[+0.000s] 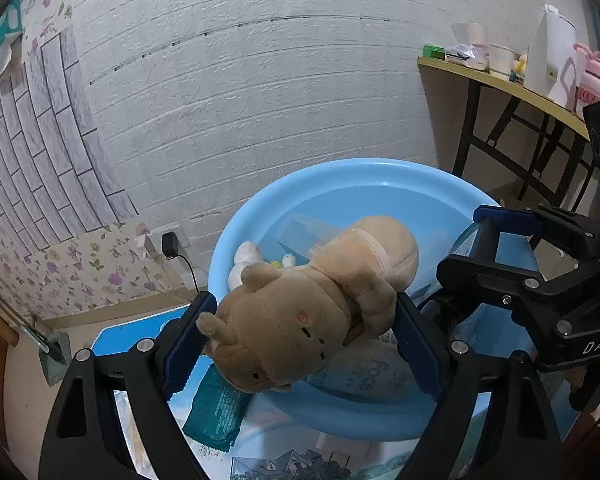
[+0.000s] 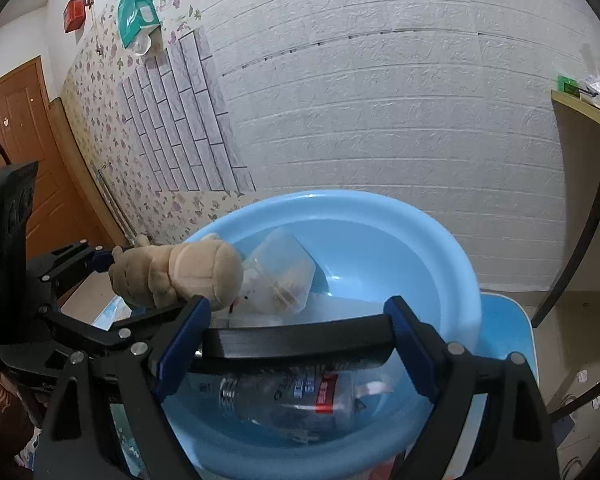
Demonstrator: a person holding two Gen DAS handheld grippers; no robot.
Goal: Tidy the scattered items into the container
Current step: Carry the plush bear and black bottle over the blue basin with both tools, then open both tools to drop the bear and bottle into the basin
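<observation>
Left gripper clamped the soft, light plush toy mid-body over the basin; right gripper gripped a stiff black bar.

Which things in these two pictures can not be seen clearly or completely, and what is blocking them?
- Black flat object across the right gripper: right wrist view, ends covered by its fingers; identity unclear.
- Clear plastic bottle in the blue basin: partly hidden behind that object.
- White toy: left wrist view, mostly behind the tan plush toy.
- Teal packet: print too small; a left finger overlaps it.
</observation>
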